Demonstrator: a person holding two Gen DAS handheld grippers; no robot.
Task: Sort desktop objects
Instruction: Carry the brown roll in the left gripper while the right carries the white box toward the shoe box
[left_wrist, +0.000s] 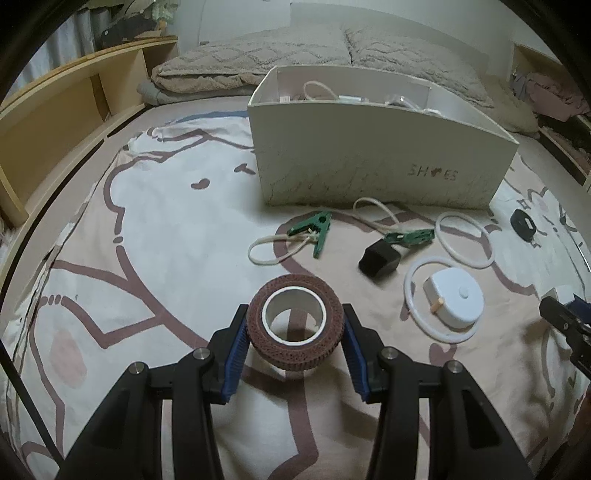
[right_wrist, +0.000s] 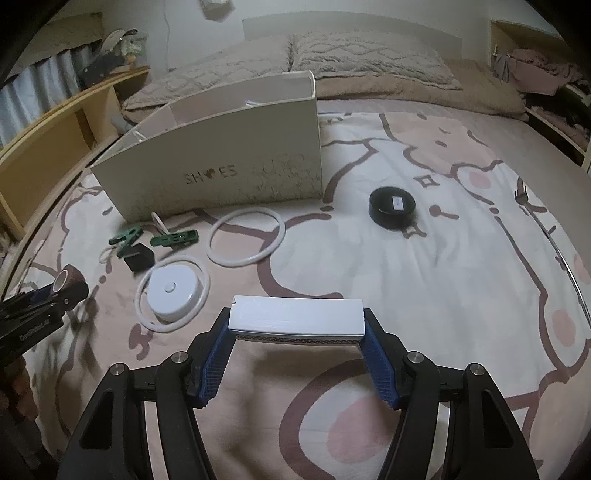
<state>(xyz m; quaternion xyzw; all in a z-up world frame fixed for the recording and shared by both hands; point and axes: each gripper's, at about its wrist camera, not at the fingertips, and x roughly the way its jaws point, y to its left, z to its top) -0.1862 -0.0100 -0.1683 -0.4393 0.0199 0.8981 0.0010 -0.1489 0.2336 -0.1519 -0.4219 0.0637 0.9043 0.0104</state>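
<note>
My left gripper (left_wrist: 295, 325) is shut on a brown tape roll (left_wrist: 295, 345), held just above the bedspread; the same roll (right_wrist: 70, 282) shows at the left edge of the right wrist view. My right gripper (right_wrist: 295, 325) is shut on a flat white box (right_wrist: 295, 314), its blue pads pressing both short ends. A white shoe box (left_wrist: 369, 155) stands open behind, with cables inside. In front of it lie two green clips (left_wrist: 314, 229) on cream cord, a black cube adapter (left_wrist: 378, 260), a white round charger (left_wrist: 454, 301) with its cable, and a white ring (right_wrist: 245, 236).
A black round puck (right_wrist: 391, 205) lies to the right of the shoe box (right_wrist: 221, 166). Everything rests on a patterned bedspread (left_wrist: 147, 221). Pillows (left_wrist: 258, 55) sit at the back, a wooden shelf (left_wrist: 74, 110) runs along the left, and clothes are piled at the far right.
</note>
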